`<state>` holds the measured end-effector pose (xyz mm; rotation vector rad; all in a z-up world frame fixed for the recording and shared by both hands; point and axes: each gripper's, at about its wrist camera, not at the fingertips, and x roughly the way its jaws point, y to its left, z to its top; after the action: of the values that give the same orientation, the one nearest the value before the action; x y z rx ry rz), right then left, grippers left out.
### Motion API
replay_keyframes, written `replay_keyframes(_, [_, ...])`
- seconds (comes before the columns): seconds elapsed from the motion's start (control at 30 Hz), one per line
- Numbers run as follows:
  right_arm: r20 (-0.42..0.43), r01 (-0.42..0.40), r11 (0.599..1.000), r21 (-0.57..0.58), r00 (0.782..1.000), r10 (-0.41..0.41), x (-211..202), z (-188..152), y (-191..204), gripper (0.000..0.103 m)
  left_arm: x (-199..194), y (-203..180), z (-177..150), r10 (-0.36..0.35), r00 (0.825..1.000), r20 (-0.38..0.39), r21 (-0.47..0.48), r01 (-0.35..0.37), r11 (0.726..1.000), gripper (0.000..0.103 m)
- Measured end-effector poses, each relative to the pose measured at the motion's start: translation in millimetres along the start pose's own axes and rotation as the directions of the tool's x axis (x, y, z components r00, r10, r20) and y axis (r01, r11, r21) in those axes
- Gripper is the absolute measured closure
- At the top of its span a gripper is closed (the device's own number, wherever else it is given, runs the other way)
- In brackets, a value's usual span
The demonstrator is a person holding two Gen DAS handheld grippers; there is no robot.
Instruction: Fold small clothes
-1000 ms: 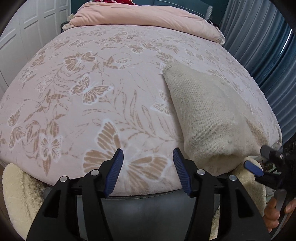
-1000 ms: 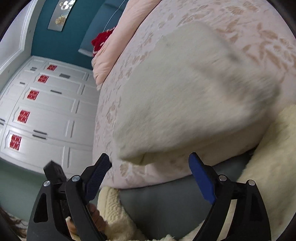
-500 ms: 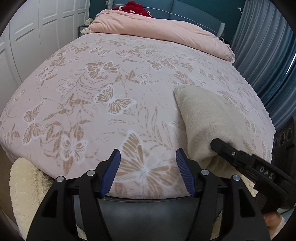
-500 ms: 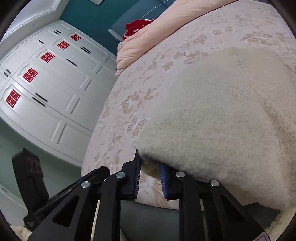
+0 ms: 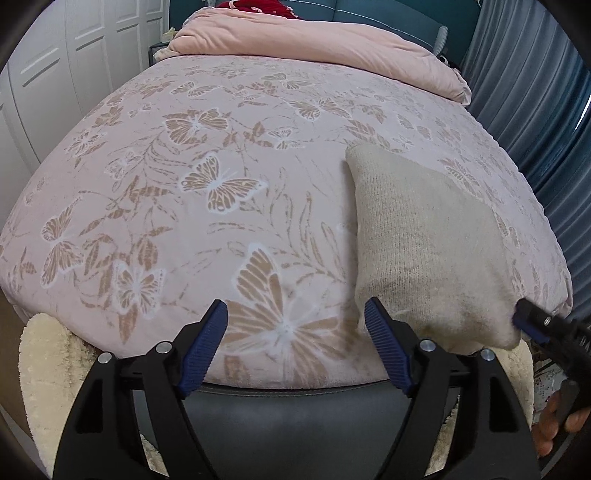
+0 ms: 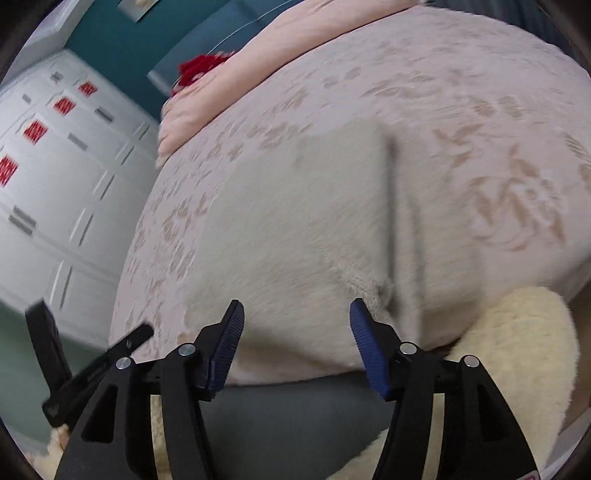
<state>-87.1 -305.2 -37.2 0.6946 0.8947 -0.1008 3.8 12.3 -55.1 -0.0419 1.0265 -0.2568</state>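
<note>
A folded beige knit garment (image 5: 424, 254) lies on the pink butterfly bedspread (image 5: 207, 206) near the bed's front right edge. It fills the middle of the right wrist view (image 6: 306, 236), which is blurred. My left gripper (image 5: 295, 332) is open and empty, just left of the garment's near edge. My right gripper (image 6: 295, 332) is open with nothing between its pads, right at the garment's front edge. In the left wrist view its blue tip (image 5: 528, 325) shows at the garment's front right corner.
A pink duvet (image 5: 332, 40) with a red item (image 5: 255, 5) lies at the head of the bed. White wardrobe doors (image 6: 48, 177) stand left, blue curtains (image 5: 535, 96) right. A cream fluffy rug (image 5: 44, 354) lies below the bed's front edge.
My right gripper was open, shut at the garment's near left edge half a second ago, and has now opened and moved to the garment's front right. The left gripper stayed open.
</note>
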Motion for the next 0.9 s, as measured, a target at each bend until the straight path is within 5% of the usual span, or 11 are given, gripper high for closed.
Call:
replay_keyframes(0.07, [-0.003,0.041,0.996,0.077,0.999,-0.041,6,10,-20,0.031,3,-4,-1,0.0,1.0,-0.011,0.015,0.0,1.0,0.029])
replay_keyframes(0.17, [-0.057,0.001,0.99,0.143,0.998,0.007,30,15,-31,0.027,7,-10,-4,0.003,1.0,-0.023,0.038,-0.002,0.999,0.029])
replay_keyframes(0.3, [-0.144,0.031,0.995,0.093,0.989,-0.017,72,13,-20,0.021,7,-16,-4,0.018,1.0,-0.023,0.064,-0.016,0.998,0.028])
replay_keyframes(0.4, [-0.13,-0.005,1.0,-0.015,0.991,0.003,66,27,6,0.078,6,-18,-3,0.032,0.999,-0.02,0.069,-0.031,0.997,0.028])
replay_keyframes(0.47, [-0.036,-0.102,0.993,-0.058,0.994,0.1,32,49,23,0.082,4,-18,-1,0.036,0.999,-0.013,0.065,-0.035,0.997,0.028])
replay_keyframes(0.57, [0.084,-0.129,0.974,-0.184,0.986,0.146,-16,78,46,0.083,3,-19,0,0.032,0.999,-0.006,0.064,-0.032,0.997,0.028])
replay_keyframes(0.63, [0.11,-0.055,0.973,-0.222,0.991,0.081,-17,86,36,0.083,5,-22,0,0.028,0.999,-0.014,0.069,-0.027,0.997,0.028])
replay_keyframes(0.7, [0.017,0.064,0.975,-0.211,0.998,-0.062,22,85,-2,0.082,9,-26,0,0.019,0.999,-0.027,0.073,-0.017,0.997,0.028])
replay_keyframes(0.77, [-0.175,0.152,0.979,-0.134,0.969,-0.175,74,72,-52,0.08,11,-30,0,-0.002,0.999,-0.039,0.068,0.004,0.998,0.028])
replay_keyframes(0.83, [-0.112,0.12,0.992,-0.047,0.986,-0.124,61,66,-66,0.07,13,-33,2,-0.022,0.998,-0.056,0.064,0.026,0.998,0.028])
replay_keyframes(0.9, [-0.005,0.165,0.986,-0.038,0.986,-0.165,29,69,-54,0.063,9,-32,4,-0.023,0.999,-0.045,0.063,0.025,0.998,0.026])
